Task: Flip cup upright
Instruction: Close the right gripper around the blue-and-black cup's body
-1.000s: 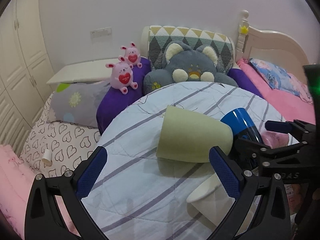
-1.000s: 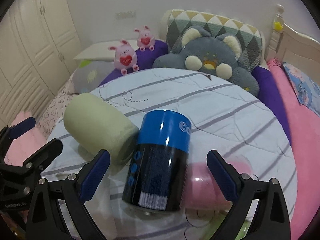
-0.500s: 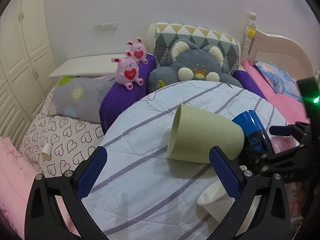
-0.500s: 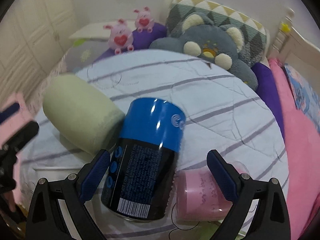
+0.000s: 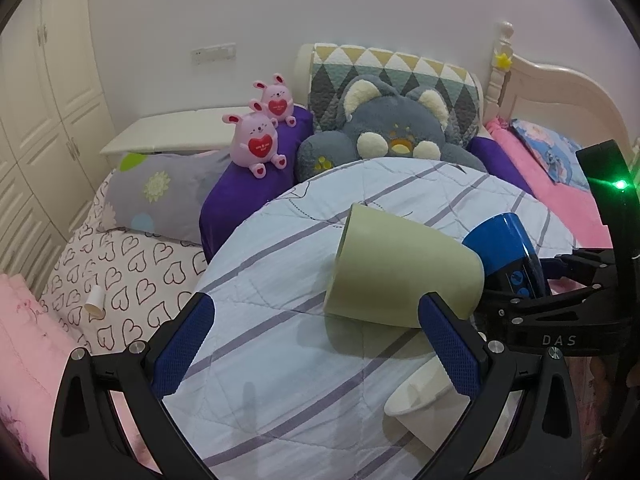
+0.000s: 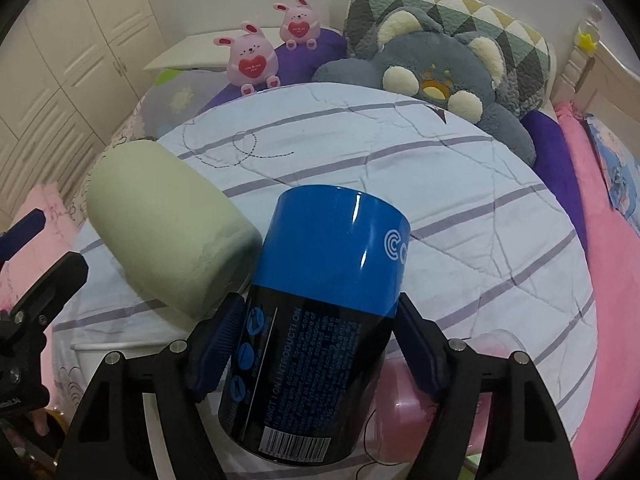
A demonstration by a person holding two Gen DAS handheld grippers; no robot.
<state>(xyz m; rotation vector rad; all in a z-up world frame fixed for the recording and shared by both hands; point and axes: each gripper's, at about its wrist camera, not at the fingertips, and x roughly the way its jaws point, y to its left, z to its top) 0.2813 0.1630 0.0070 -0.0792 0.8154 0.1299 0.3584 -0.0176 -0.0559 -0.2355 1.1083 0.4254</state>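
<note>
While the right gripper point(image 6: 316, 340) reaches in from the bottom of the frame, its pads clamp the blue cup point(image 6: 320, 320), tilted, at centre; the left gripper point(image 5: 316, 344) hangs wide open and empty, low centre, the green cup point(image 5: 404, 268) lying beyond its right finger.

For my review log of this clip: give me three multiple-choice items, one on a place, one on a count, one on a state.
1. Where does the green cup lie relative to the blue-and-black cup?
A. on its left
B. on its right
C. inside it

2. How many pink bunny toys sit by the pillows?
A. one
B. two
C. four

3. What is the right gripper doing?
A. hanging open
B. gripping the blue-and-black cup
C. gripping the green cup

Answers: A, its side touches that cup's left; B, two stand side by side; B, both pads press the cup's black part.
</note>
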